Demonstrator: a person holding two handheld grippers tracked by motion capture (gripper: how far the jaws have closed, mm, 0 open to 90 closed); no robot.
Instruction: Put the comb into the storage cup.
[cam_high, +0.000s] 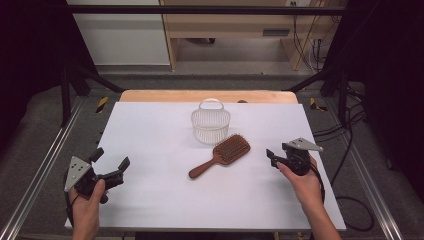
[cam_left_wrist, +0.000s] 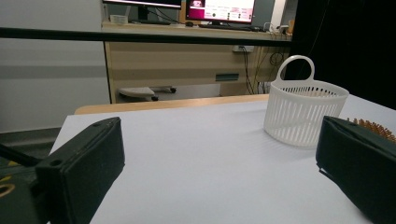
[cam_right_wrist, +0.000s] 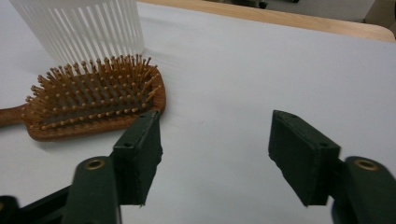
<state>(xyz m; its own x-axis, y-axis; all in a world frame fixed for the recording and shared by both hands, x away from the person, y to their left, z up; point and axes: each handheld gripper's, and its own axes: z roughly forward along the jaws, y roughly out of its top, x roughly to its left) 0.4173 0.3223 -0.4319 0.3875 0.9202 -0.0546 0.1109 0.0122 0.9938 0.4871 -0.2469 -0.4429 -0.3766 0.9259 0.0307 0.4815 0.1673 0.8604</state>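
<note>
- Just beside the white basket (cam_high: 210, 124), on its near right side, lies the wooden hairbrush (cam_high: 221, 155), bristles up, its paddle head close to the basket wall and its handle slanting back toward the person's edge of the table (cam_high: 150, 200).
- That lie looks handy: the handle is the narrow part, and it points away from the basket, so a gripper can likely take it without knocking the basket.
- To the right of the hairbrush, the right gripper (cam_high: 272, 156) is aimed at the paddle head; its jaws stand partly apart with nothing between them (in the right gripper view the left jaw sits just short of the brush's rim, not touching).
- Well to the left of the hairbrush, the left gripper (cam_high: 111, 161) is held low near the table's left edge, jaws spread wide and empty, pointing toward the basket, probably parked out of the way.
- Behind the basket a strip of bare wood shows past the white sheet.
</note>
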